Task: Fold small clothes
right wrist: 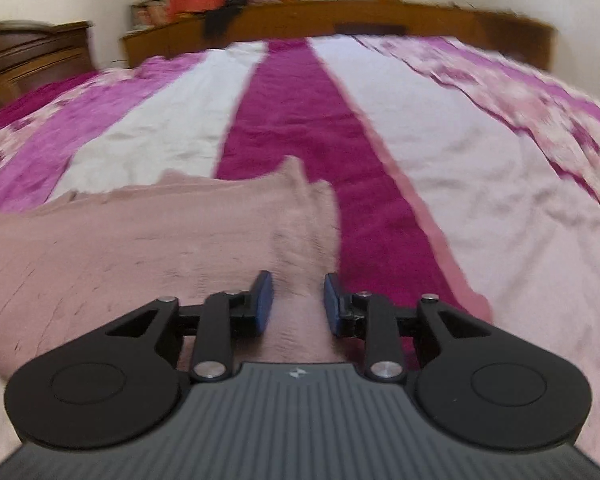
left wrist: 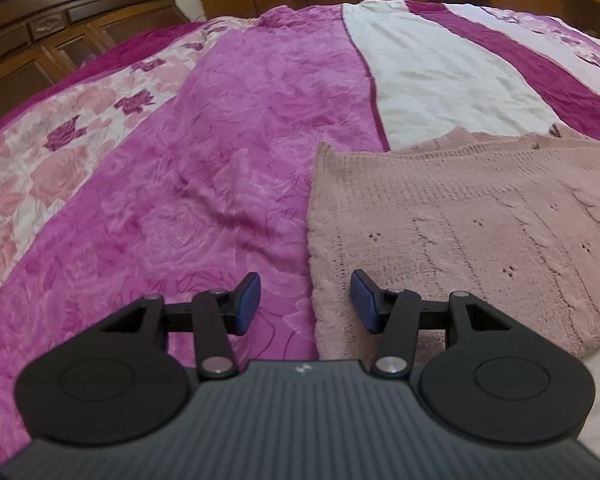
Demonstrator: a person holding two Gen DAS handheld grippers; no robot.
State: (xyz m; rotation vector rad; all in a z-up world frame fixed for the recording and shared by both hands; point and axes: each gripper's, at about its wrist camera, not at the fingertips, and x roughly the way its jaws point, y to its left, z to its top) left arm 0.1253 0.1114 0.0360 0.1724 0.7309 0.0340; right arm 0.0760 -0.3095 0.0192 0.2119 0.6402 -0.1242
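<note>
Beneath our right gripper (right wrist: 298, 305) lies the pink knit garment (right wrist: 140, 240), spread flat on the bedspread (right wrist: 480, 160) for folding; its jaws stand narrowly apart, empty. Our left gripper (left wrist: 305, 303) hovers wider, straddling the garment's left edge.

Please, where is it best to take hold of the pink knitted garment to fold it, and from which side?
Probably the pink knitted garment at its straight left edge, from the left: there it ends flat on the pink floral bedspread, and the open left gripper straddles it.

Dusty-pink knit sweater (left wrist: 460, 216), magenta, white, seemingly rose-patterned bedspread (left wrist: 220, 140), blue-padded black tongs (left wrist: 305, 304)
</note>
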